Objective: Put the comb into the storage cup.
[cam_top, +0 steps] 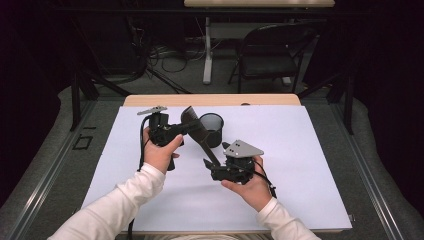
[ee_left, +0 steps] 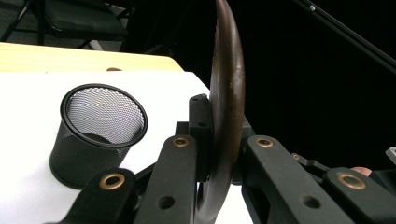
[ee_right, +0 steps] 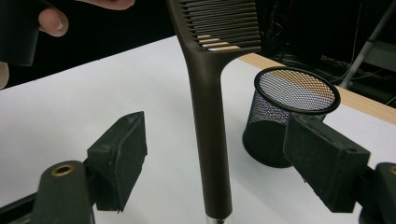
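L gripper, black two-jaw tool in the person's L hand, sits left of centre over the white sheet covering the light wood table, nearer its far edge. Jaws clamped tight on the dark brown plastic comb at its toothed end; in L gripper view the comb stands edge-on between the pads, both pressing on it.

Comb is off the sheet, slanting from the L jaws down toward the near-right; handle runs between the R jaws.

Black wire-mesh cup, round, upright, open top, stands on the sheet just behind the comb, near mid far edge; whether they touch, can't tell.

R gripper, w/ grey three-cornered plate on top, in R hand, right of centre. Jaws set wide, pads clear of the handle on both sides, not gripping
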`<state>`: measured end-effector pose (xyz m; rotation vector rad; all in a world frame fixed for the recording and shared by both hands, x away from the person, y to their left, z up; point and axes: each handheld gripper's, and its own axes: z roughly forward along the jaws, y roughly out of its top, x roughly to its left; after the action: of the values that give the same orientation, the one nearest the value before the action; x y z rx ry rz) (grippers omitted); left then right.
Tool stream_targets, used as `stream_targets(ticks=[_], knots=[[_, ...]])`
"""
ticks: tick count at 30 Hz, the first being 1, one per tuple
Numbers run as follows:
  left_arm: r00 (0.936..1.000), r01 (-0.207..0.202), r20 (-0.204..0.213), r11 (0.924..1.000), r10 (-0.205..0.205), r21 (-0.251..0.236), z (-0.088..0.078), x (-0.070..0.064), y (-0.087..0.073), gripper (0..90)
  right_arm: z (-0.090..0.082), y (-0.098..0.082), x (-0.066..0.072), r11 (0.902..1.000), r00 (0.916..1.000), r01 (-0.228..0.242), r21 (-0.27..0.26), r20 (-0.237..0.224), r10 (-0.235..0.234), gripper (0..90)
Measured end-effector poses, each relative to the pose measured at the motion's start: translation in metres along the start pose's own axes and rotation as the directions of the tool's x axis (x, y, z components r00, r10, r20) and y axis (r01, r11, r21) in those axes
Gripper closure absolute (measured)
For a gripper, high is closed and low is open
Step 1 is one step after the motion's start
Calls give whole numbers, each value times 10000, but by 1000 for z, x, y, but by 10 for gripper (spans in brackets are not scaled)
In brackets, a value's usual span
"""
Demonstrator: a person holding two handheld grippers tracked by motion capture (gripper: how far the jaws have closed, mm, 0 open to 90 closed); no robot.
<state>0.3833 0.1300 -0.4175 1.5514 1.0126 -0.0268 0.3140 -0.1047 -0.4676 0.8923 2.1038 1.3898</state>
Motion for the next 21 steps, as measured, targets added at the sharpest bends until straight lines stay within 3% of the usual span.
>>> stream_targets(ticks=[21], knots=[[9987, -221, -463, 9995, 211, -219, -4, 4, 15, 860, -1, -1, -8, 9997, 9989, -234, 22, 402, 233, 119]])
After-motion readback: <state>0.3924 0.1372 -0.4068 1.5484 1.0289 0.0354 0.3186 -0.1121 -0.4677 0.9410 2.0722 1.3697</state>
